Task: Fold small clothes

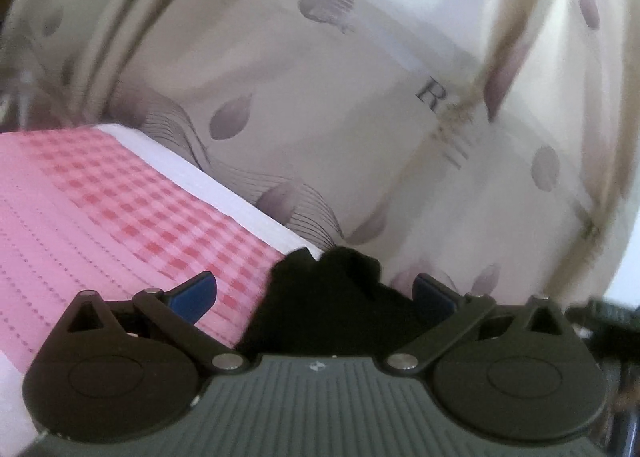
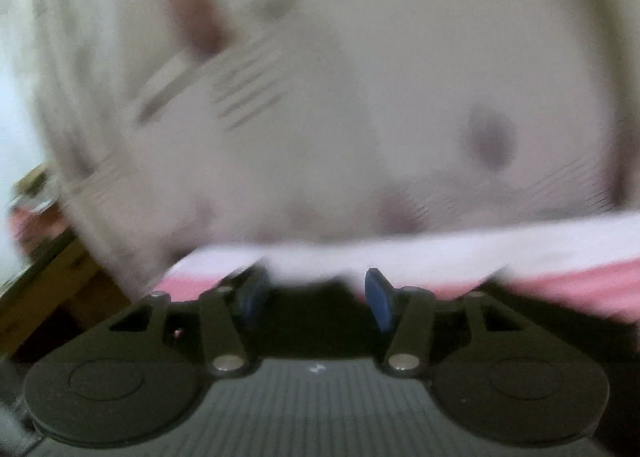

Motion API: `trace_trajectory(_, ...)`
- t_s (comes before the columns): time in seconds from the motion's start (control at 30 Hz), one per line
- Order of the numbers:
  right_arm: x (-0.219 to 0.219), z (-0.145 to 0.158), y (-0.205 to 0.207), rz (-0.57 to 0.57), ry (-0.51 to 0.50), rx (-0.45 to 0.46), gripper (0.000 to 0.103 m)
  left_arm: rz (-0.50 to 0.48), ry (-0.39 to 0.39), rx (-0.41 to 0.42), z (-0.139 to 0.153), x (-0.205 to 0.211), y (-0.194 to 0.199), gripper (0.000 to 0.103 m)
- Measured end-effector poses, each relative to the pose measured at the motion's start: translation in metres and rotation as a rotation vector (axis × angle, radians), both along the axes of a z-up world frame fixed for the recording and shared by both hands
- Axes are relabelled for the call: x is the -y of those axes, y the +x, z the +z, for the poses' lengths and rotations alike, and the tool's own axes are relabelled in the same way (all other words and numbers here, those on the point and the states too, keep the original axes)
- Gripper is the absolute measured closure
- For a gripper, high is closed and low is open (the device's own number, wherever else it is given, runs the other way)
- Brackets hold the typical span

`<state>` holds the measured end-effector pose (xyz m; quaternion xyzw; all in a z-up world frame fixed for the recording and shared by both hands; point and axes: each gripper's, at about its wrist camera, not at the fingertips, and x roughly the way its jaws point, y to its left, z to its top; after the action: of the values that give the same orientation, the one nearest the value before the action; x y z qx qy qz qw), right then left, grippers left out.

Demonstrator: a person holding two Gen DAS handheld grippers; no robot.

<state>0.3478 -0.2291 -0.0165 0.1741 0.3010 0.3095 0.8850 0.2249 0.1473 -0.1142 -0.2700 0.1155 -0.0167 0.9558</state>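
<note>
Black garment (image 1: 320,297) sits bunched between the wide-spread fingers of the left hand-held gripper (image 1: 316,293); right hand-held gripper (image 2: 316,293), narrower and blurred, also straddles dark cloth.

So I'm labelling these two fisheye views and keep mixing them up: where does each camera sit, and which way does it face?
Left wrist: on the left gripper, looking along its open fingers over a black garment on the pink checked cover, toward a petal-print curtain.
Right wrist: on the right gripper, blurred, fingers apart, facing the same curtain.
Shared: pink cover, white edge, curtain.
</note>
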Motion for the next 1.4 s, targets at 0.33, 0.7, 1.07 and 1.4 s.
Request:
trace_trajectory(0.33,-0.142,-0.01,0.026,0.198,-0.097,-0.006,0.05,0.167,-0.003,-0.056,0.002,-0.023,-0.002,0.001)
trace_trajectory(0.7,-0.201,-0.044,0.09,0.254,0.017,-0.242,0.05,0.356,-0.153,-0.173,-0.011,-0.066,0.0,0.001)
trace_trajectory(1.07,-0.039,-0.029,-0.086,0.073,0.21,0.027,0.048,0.091,-0.156,-0.122,-0.003,-0.048,0.002,0.001)
trace_trajectory(1.4,0.118,-0.037,-0.134,-0.322,-0.333,0.046,0.065,-0.18,0.038,-0.211,-0.007,0.003,0.011,0.01)
